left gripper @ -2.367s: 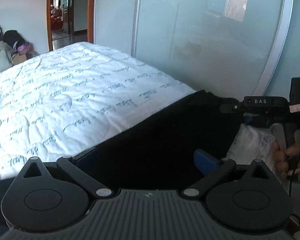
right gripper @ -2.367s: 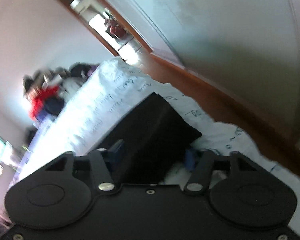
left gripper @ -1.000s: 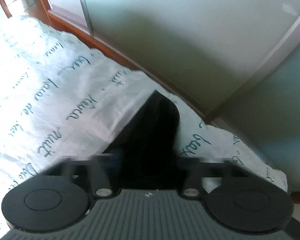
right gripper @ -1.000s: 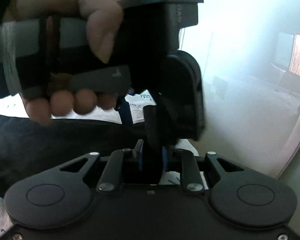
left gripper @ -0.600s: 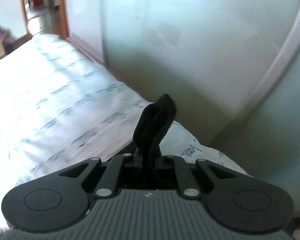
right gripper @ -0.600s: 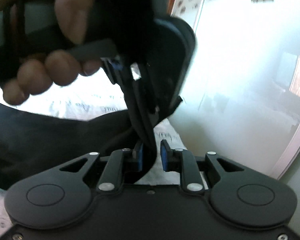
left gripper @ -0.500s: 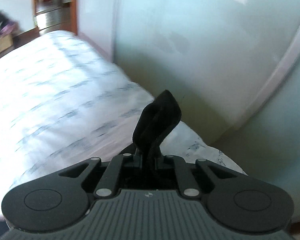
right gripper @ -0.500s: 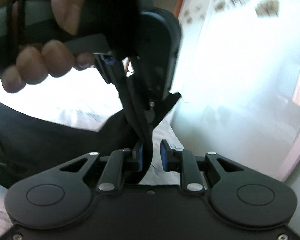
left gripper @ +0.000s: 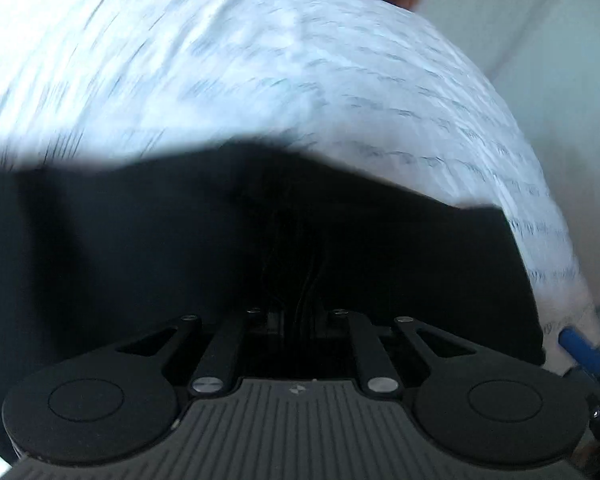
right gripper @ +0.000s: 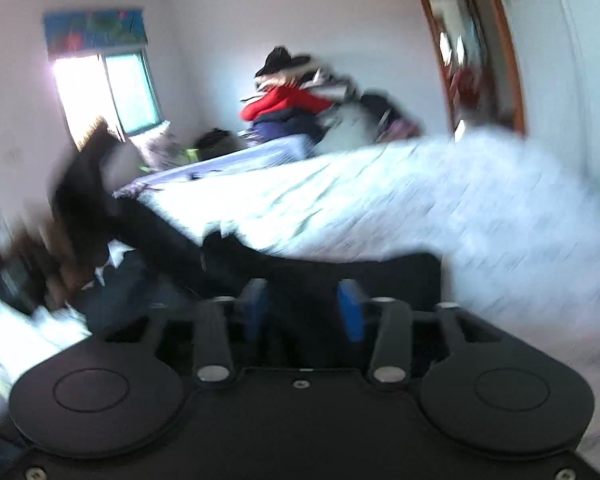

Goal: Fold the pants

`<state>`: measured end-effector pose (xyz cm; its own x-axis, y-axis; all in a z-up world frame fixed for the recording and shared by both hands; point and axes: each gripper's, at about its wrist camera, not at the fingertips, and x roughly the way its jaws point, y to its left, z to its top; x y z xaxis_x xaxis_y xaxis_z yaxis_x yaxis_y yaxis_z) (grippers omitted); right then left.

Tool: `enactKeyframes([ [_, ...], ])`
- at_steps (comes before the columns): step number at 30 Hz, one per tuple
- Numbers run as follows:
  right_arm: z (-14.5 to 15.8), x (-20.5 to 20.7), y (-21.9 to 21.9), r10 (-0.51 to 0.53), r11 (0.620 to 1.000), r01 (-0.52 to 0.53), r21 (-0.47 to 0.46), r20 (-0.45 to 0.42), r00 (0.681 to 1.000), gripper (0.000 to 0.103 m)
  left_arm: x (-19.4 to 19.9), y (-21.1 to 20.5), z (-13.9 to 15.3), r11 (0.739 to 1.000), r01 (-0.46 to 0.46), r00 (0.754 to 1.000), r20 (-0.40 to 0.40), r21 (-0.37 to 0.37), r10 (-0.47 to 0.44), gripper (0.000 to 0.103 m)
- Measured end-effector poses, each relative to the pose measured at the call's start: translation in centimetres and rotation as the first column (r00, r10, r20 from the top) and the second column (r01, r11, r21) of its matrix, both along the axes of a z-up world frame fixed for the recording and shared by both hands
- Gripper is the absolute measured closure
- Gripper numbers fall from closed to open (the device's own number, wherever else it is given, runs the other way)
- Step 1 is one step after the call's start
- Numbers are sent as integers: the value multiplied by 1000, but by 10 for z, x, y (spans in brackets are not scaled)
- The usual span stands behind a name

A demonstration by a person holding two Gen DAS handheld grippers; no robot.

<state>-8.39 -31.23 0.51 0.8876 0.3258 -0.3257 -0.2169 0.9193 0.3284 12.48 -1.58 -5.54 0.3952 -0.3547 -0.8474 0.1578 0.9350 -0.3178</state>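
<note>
The left gripper (left gripper: 296, 314) is pinching the black pants (left gripper: 180, 240), which are spreading ahead of the tongs over the white printed bedspread (left gripper: 260, 60) beyond.

Open white bed (right gripper: 440, 200) beyond the black pants (left gripper: 180, 240), free for passing. Blocked at the far end by a clothes heap (right gripper: 296, 108). Walled off on the right by a pale panel (left gripper: 560, 60) just beside the mattress edge.
</note>
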Motion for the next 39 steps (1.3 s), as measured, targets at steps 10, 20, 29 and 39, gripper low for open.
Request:
enactKeyframes([
  [10, -25, 41, -8, 7, 968, 14, 251, -84, 996, 24, 4, 15, 22, 993, 120, 980, 161, -19, -115, 88],
  [20, -39, 66, 12, 93, 940, -27, 339, -180, 979, 23, 9, 53, -18, 996, 22, 1000, 19, -91, -20, 63],
  [29, -61, 88, 17, 260, 741, -82, 667, -172, 950, 20, -17, 122, -9, 931, -94, 993, -96, -351, 64, 23],
  [39, -67, 121, 87, 412, 768, -161, 620, -285, 865, 15, -95, 137, 33, 991, -78, 973, 206, -105, 99, 22],
])
